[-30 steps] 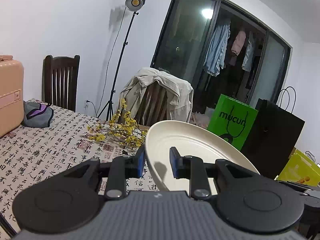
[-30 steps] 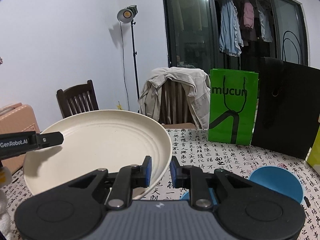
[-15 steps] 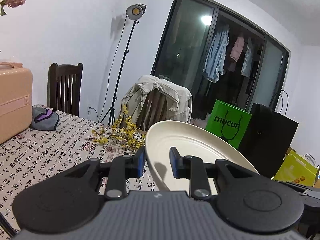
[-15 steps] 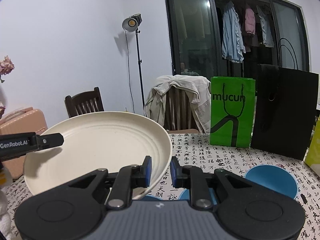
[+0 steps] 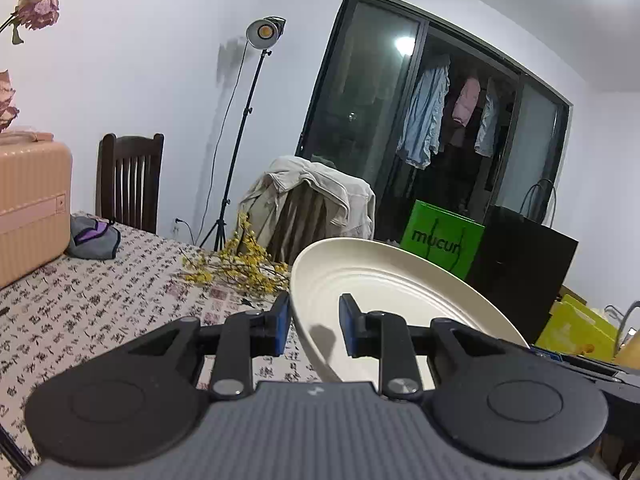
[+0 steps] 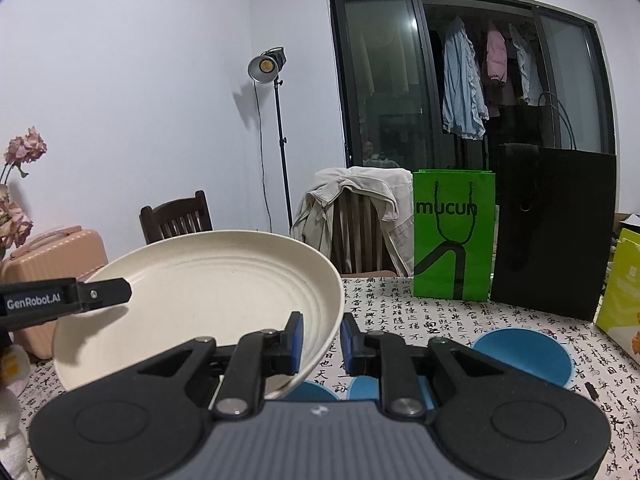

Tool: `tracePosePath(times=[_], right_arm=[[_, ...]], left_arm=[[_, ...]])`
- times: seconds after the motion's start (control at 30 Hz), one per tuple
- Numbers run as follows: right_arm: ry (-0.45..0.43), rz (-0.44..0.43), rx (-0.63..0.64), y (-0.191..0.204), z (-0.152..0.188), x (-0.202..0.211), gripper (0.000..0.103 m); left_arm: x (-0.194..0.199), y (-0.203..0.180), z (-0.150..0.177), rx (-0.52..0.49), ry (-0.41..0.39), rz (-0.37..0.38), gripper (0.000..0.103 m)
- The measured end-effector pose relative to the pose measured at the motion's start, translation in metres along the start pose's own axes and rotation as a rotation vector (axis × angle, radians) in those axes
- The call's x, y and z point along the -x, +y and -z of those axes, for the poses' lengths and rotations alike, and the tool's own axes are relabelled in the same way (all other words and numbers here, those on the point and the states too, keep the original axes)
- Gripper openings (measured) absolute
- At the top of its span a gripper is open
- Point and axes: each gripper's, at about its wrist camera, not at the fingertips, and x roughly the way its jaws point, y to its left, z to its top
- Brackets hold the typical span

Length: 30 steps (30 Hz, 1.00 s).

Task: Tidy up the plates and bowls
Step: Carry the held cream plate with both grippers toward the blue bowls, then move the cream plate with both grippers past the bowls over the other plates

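A large cream plate [image 5: 384,280] hangs tilted above the table, held at opposite rims. My left gripper [image 5: 314,330] is shut on its left rim, one pad inside the dish and one outside. My right gripper [image 6: 322,340] is shut on the plate's [image 6: 200,292] right rim. The left gripper's finger [image 6: 104,292] shows at the plate's far side in the right wrist view. Under and behind the right gripper, blue dishes lie on the table: a wide one [image 6: 522,354] to the right and two partly hidden ones [image 6: 312,390] [image 6: 362,386].
The table [image 5: 100,300] has a calligraphy-print cloth. On it are a peach suitcase [image 5: 28,204], a grey pouch [image 5: 92,236], yellow flower sprigs [image 5: 244,268], a green bag [image 6: 454,236], a black bag [image 6: 556,232] and a yellow box [image 6: 622,280]. Chairs [image 6: 360,224] and a lamp stand [image 6: 276,128] stand behind.
Both grippers have carried the plate sideways together, grips unchanged. The background has slid: more of the suitcase and the dried pink flowers at the left have come into view.
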Motion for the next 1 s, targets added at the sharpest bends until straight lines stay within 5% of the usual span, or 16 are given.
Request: tracePosePath(times=[1.0], right_arm=[[-0.033, 0.033, -0.018, -0.004, 0.034, 0.087, 0.019]], left_arm=[[0.067, -0.013, 0.044, 0.012, 0.015, 0.06, 0.026]])
